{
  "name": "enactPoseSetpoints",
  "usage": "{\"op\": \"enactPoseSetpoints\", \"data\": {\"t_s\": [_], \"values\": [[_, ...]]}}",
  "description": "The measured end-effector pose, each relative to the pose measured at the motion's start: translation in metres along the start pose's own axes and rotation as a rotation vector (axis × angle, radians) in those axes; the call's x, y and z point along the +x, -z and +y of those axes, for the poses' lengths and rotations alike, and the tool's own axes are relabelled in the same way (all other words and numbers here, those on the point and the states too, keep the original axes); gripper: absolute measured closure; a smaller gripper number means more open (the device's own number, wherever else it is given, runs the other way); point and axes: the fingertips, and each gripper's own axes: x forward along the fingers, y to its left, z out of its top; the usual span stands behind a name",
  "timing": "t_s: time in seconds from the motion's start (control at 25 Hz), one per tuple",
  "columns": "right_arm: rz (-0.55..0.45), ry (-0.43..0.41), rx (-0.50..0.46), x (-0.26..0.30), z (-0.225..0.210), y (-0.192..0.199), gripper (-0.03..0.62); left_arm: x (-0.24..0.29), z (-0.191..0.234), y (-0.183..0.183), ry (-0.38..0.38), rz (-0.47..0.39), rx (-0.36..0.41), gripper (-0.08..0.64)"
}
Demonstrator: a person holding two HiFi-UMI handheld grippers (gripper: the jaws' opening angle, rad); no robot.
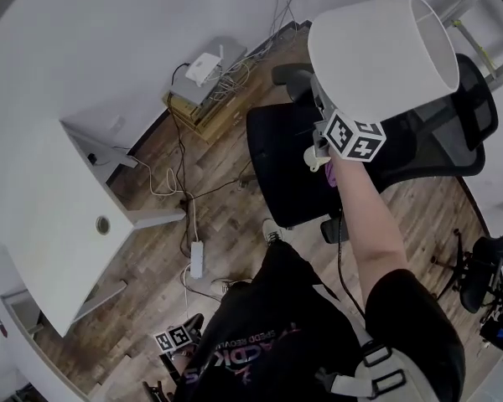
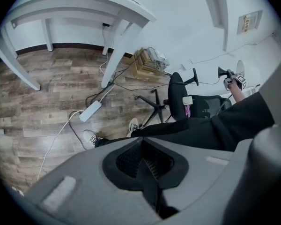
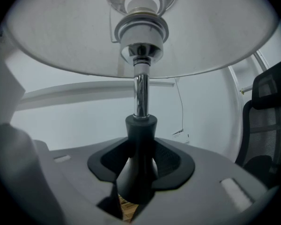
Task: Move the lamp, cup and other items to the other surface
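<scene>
Clamping lamp (image 3: 140, 88) by its black neck (image 3: 140, 135), R gripper (image 3: 136, 172) is holding shade (image 3: 61, 41) above it; L gripper (image 2: 147, 168) is hanging closed, empty.

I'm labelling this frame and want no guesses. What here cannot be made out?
- Lamp foot: right gripper view, hidden below the right gripper, whose jaws grip the black neck; head view, lost under the shade.
- Left gripper jaws: head view shows only its marker cube against dark clothing.
- White desk top: left gripper view shows it from below only.
- Cup: in no view.
</scene>
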Motion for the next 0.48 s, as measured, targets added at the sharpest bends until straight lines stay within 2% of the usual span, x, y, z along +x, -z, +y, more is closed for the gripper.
{"op": "enactPoseSetpoints", "data": {"t_s": [0.12, 0.28, 0.48], "values": [[0.007, 0.065, 0.000, 0.020, -0.056, 0.011, 0.434, 0.022, -0.043, -0.020, 0.013, -0.008, 0.030, 0.560], [0.038, 0.200, 0.019, 0.032, -0.132, 0.037, 0.436, 0.036, -0.082, -0.026, 0.000, 0.013, 0.025, 0.561], [0.106, 0.344, 0.098, 0.025, -0.207, 0.094, 0.436, 0.038, -0.098, -0.010, -0.048, 0.113, 0.015, 0.561]]}}
